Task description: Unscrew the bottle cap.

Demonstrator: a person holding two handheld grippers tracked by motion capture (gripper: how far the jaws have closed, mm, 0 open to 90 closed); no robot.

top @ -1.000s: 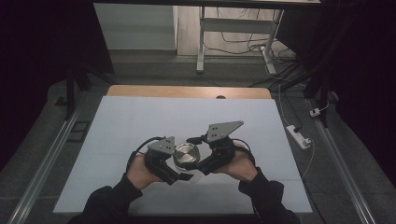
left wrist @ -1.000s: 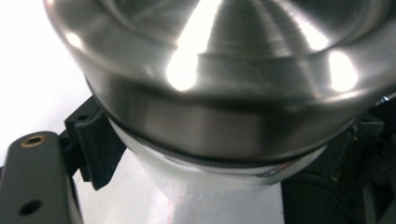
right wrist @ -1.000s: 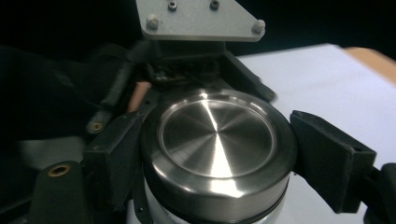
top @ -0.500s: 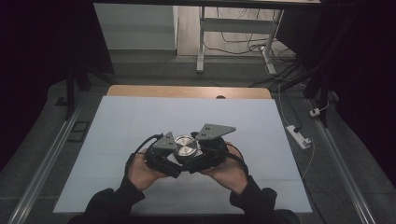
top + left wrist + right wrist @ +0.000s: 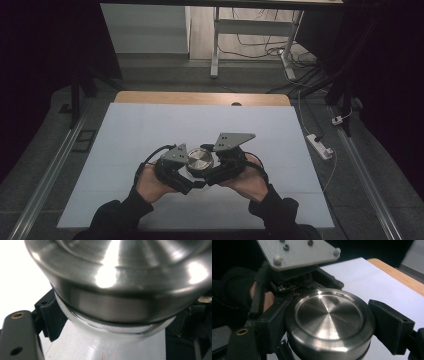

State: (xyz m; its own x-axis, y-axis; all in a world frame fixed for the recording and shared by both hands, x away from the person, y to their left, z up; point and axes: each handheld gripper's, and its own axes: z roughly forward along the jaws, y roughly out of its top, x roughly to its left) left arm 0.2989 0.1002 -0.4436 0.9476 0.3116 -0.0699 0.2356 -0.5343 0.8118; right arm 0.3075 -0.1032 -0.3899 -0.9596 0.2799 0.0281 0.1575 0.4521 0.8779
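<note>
Steel-lidded jar (image 5: pixel 200 161) sits raised between two hand-held grippers above the near half of a white table (image 5: pixel 150 130), seen from the high view. Nearest the camera, a person's dark sleeves and both hands enter from the bottom edge. The left hand (image 5: pixel 149 184) carries the left gripper (image 5: pixel 186 175), whose own view shows one black jaw pressed against the jar's white body (image 5: pixel 120 335) just under the metal rim; its other jaw is not clearly visible, so whether it is clamped cannot be told. The right hand (image 5: pixel 248 181) carries the right gripper (image 5: pixel 328 322); in its own view the two black jaws stand on either side of the brushed steel lid (image 5: pixel 329 317), closed against its rim. Beyond the white sheet a strip of bare wood edge (image 5: pixel 200 98) shows, then a grey floor with a white power strip (image 5: pixel 320 146) and loose cables.
</note>
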